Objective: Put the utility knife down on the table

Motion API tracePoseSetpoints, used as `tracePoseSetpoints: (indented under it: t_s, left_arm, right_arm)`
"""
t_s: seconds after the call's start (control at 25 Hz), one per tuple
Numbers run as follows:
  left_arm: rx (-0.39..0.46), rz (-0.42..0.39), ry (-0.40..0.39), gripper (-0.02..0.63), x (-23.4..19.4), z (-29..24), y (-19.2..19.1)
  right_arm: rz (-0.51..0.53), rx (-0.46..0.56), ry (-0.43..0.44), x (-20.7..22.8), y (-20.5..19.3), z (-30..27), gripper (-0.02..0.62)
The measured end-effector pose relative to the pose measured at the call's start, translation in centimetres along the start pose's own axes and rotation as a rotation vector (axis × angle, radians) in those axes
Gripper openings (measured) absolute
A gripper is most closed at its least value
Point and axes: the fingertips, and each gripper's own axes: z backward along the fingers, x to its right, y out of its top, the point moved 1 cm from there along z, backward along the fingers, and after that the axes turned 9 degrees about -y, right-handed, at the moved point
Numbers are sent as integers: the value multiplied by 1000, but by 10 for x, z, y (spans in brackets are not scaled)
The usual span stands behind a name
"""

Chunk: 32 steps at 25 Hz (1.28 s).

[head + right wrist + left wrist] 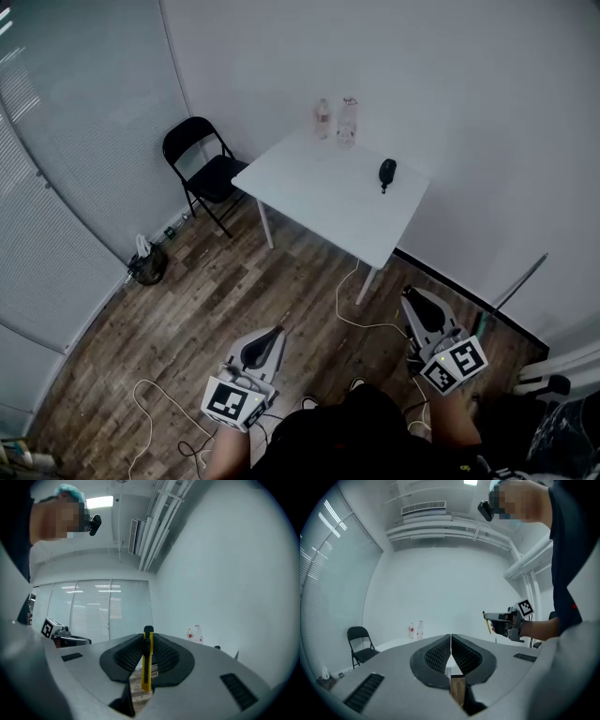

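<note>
A yellow utility knife [147,663] with a black slider stands upright between the jaws of my right gripper [148,635], which is shut on it. In the left gripper view the same knife [488,623] sticks out of the right gripper [499,618], held up at the right. My left gripper [451,638] is shut, with nothing between its pads. In the head view both grippers, left [275,334] and right [410,293], are held low over the wooden floor. They are well short of the white table [319,202] ahead.
Two bottles [323,119] [348,120] and a small black object [387,172] sit on the table's far side. A black folding chair [206,169] stands to its left, with a small bin [148,265] by the glass wall. Cables [352,314] trail across the floor.
</note>
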Motion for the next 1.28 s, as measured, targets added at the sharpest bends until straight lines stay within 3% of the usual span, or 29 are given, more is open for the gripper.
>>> tracePoseSetpoints:
  t_s: [0.28,0.68,1.28]
  left_arm:
    - [-2,25,-31,23,-24,-16,-5]
    - [-23,39,-17,23,-73,-78,-12]
    - [-59,46,16,23,-142,-242,2]
  right_arm:
    - [-6,-17,-31,6,-9,-17,75]
    - [-35,-26,-33,58,-23,-82,75]
    - [-81,-34,-7,206,-25,-200,75]
